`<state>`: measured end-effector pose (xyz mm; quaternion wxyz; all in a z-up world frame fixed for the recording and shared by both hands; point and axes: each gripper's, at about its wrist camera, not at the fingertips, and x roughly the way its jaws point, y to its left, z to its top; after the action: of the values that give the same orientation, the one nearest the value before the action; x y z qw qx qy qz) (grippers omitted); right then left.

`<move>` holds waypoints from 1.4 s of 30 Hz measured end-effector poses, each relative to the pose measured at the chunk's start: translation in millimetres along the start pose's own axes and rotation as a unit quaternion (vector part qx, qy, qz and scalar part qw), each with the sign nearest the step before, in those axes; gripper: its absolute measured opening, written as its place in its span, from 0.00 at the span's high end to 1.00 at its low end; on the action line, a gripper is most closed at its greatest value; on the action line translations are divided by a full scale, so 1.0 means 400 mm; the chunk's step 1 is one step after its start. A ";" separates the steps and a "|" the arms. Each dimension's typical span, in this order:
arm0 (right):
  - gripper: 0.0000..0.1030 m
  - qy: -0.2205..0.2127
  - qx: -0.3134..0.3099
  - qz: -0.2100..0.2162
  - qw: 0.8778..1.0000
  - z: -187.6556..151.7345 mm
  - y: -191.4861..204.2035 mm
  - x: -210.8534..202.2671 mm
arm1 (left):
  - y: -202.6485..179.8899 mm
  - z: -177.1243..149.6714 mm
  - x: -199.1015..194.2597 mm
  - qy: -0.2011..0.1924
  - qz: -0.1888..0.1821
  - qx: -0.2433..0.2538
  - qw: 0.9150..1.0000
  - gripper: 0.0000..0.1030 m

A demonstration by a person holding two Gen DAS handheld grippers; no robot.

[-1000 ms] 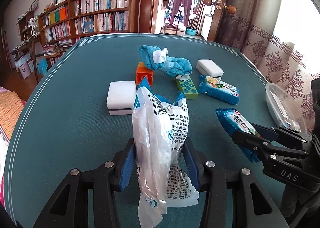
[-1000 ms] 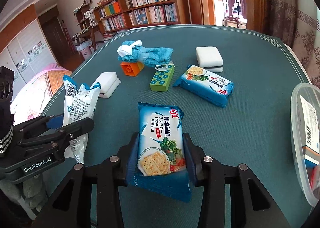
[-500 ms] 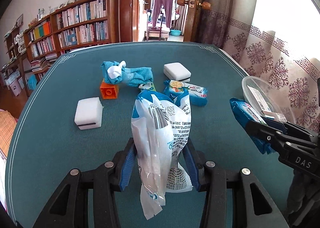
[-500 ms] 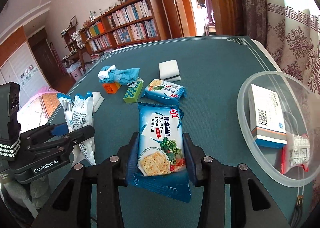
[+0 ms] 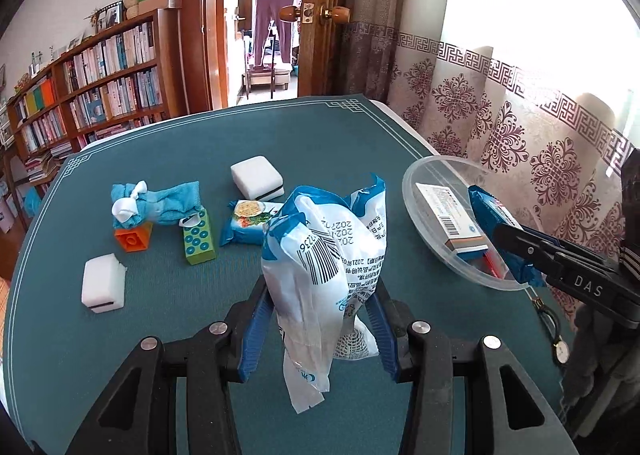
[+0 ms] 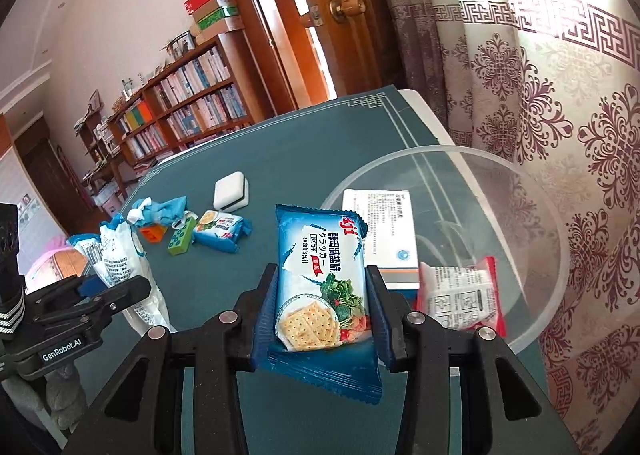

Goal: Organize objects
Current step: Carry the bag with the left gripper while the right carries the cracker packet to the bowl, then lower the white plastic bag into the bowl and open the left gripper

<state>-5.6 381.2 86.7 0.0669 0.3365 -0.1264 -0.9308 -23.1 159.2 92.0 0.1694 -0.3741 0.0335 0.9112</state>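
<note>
Meanwhile, the left gripper [image 5: 320,319] was pinched on a crumpled white-and-blue plastic bag [image 5: 326,255], its blue pads pressed against the bag's lower part, holding it upright above the teal table [image 5: 160,335]. The right gripper [image 6: 322,311] was clamped on a blue soda biscuit packet [image 6: 322,275], held at the near rim of the clear plastic bowl [image 6: 532,191]; in the left wrist view the packet's end overlapped the bowl's edge. Inside the bowl lay a white medicine box [image 6: 380,231] and a red-and-white sachet [image 6: 460,295]. Farther back on the table sat a blue noodle packet [image 5: 244,223], a green toy block [image 5: 198,237], an orange toy block [image 5: 134,237] with a knotted blue cloth [image 5: 160,203] resting on it, and two white sponges: one [image 5: 102,283] near the left edge, the other [image 5: 256,177] beyond the noodle packet.
</note>
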 end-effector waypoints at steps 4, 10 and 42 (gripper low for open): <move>0.58 -0.014 0.020 -0.015 1.000 0.013 -0.054 -0.017 | -0.051 0.033 0.002 -0.005 -0.021 0.016 1.000 0.52; 0.58 -0.023 0.053 -0.042 0.997 0.023 -0.129 -0.016 | -0.123 0.075 0.005 -0.010 -0.048 0.038 0.998 0.52; 0.58 -0.042 0.070 -0.095 0.992 0.016 -0.233 -0.003 | -0.310 0.203 0.218 0.057 -0.141 0.038 0.988 0.51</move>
<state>-12.4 472.0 66.2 -0.0512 0.3118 -0.1616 -0.9349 -93.9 315.8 97.9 0.3085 -0.4193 0.0241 0.8535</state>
